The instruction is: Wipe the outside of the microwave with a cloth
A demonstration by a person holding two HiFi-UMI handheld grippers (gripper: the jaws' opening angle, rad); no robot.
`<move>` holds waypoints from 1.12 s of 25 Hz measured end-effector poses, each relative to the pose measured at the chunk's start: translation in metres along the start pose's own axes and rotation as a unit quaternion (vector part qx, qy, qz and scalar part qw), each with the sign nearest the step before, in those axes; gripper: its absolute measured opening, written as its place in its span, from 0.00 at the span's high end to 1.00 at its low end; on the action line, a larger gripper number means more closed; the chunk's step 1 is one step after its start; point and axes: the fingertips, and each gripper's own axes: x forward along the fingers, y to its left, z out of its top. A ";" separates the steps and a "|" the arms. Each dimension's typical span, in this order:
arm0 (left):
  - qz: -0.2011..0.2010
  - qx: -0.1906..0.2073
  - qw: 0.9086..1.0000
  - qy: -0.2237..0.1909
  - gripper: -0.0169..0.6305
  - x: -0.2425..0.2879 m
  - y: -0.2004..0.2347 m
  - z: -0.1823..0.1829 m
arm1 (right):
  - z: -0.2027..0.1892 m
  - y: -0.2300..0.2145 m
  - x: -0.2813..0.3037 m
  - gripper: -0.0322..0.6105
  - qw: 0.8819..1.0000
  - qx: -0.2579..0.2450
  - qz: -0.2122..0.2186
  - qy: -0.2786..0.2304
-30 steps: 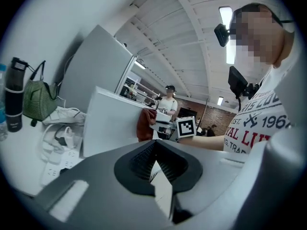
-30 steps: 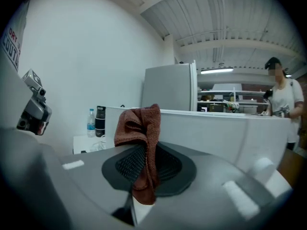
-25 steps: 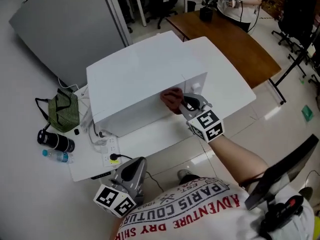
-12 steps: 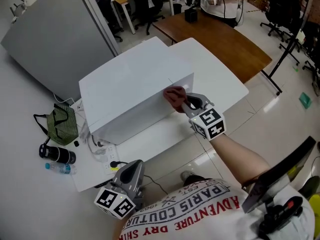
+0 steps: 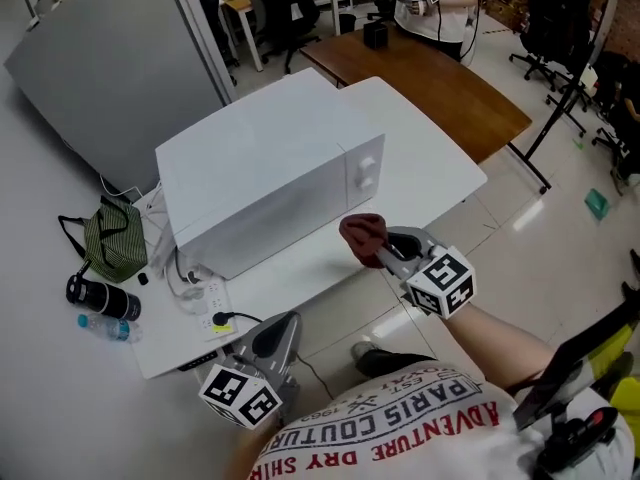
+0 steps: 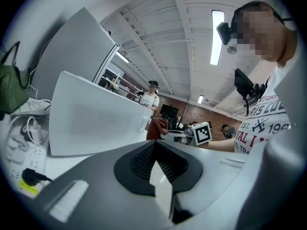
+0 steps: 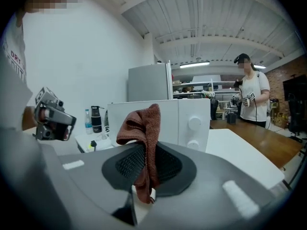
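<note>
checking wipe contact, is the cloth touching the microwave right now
No, the right gripper holds the cloth away from the microwave, with bare table showing between them in the head view.

Red print is read upside-down on the white T-shirt [image 5: 400,423] in the head view: "PARIS COUTUR", "ADVENTUR", "DRY SHIR", with a small "EST" nearby; the line ends are cut off. In the left gripper view "EST" and "196" are made out on it. Black-and-white square codes, without letters, are carried on the marker cube [image 5: 441,281] of the right gripper [image 5: 378,251] and on that [image 5: 240,396] of the left gripper [image 5: 283,323].
</note>
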 end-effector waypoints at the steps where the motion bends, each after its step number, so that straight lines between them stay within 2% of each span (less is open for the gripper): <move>1: -0.006 -0.009 1.000 0.002 0.96 0.003 -0.002 -0.004 | -0.001 0.007 -0.009 0.88 1.000 0.000 0.008 0.002; 4: -0.031 -0.016 0.999 0.005 0.96 0.015 -0.016 -0.008 | 0.000 0.021 -0.030 0.88 0.999 0.003 0.035 -0.003; 8: -0.045 0.020 0.999 0.008 0.96 0.037 -0.030 0.007 | 0.007 0.025 -0.043 0.88 0.997 0.002 0.074 -0.025; 11: -0.037 0.035 0.999 0.010 0.96 0.066 -0.031 0.019 | 0.011 0.011 -0.043 0.88 0.994 -0.002 0.105 -0.039; 17: -0.014 0.042 0.999 0.007 0.96 0.177 -0.030 0.044 | 0.017 -0.065 -0.027 0.88 0.983 -0.014 0.179 -0.042; 22: -0.003 0.034 0.999 0.023 0.96 0.275 -0.037 0.055 | 0.021 -0.142 -0.022 0.88 0.968 -0.004 0.247 -0.034; 28: 0.014 0.044 0.999 0.021 0.96 0.340 -0.047 0.073 | 0.025 -0.218 -0.015 0.88 0.960 0.000 0.277 -0.034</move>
